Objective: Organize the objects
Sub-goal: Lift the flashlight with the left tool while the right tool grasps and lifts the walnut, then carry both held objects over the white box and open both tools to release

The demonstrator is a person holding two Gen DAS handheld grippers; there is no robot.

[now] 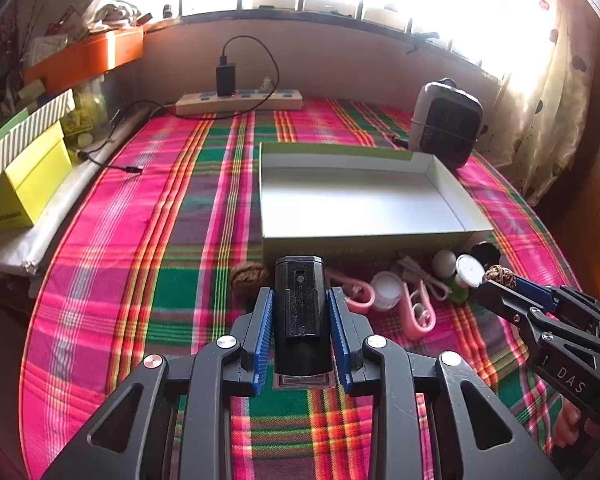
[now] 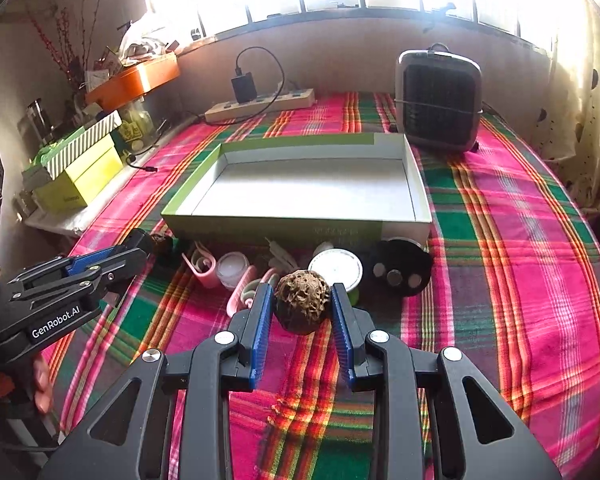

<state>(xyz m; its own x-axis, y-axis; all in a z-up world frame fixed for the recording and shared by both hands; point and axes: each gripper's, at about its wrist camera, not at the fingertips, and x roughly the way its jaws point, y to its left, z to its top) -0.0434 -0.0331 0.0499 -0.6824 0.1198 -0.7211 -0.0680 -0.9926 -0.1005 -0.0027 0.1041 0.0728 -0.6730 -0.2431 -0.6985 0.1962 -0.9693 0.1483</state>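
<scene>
My left gripper point(image 1: 300, 300) is shut on a black rectangular device point(image 1: 300, 304) and holds it above the plaid cloth, just in front of the open green-and-white box point(image 1: 360, 200). My right gripper point(image 2: 300, 300) is shut on a brown wrinkled walnut point(image 2: 302, 300). It also shows in the left wrist view point(image 1: 500, 280). A second walnut point(image 1: 249, 277) lies on the cloth beside the box. Pink clips point(image 2: 204, 266), a small white jar point(image 2: 232, 270), a white-lidded green bottle point(image 2: 336, 270) and a black disc with magnets point(image 2: 400, 270) lie along the box's near wall.
A grey fan heater point(image 2: 438, 96) stands behind the box at the right. A power strip with a black charger point(image 2: 260, 106) lies at the back. Yellow and striped boxes point(image 2: 80, 168) are stacked at the left edge. The plaid cloth point(image 2: 500, 280) covers the table.
</scene>
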